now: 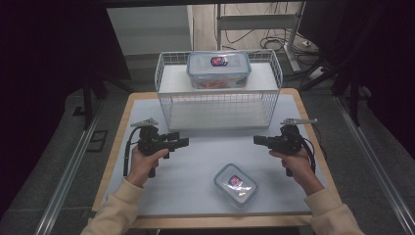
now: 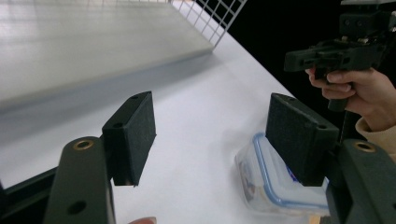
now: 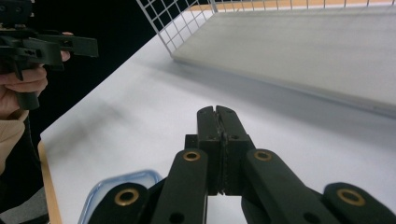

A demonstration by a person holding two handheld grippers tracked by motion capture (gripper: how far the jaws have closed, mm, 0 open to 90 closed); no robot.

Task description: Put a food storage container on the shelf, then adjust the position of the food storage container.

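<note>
A white wire rack (image 1: 218,98) occupies the bench (image 1: 195,161) rear, carrying one lidded container (image 1: 219,69) with orange contents on top; the second container (image 1: 235,184) lies near the front edge, between released left tongs (image 1: 183,142) and clenched, empty right tongs (image 1: 256,140).

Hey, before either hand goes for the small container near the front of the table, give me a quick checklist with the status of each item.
1. Left tongs open with nothing between the pads: ok.
2. Right tongs open: not ok, jaws pressed together and empty.
3. Small container resting flat on the table, lid on top: ok.
4. Small container apart from both tongs, nothing beside it: ok.
5. Lid clips latched: cannot tell.
6. Top shelf of the wire rack free: not ok, the large container sits on its middle; the lower shelf looks bare.
</note>
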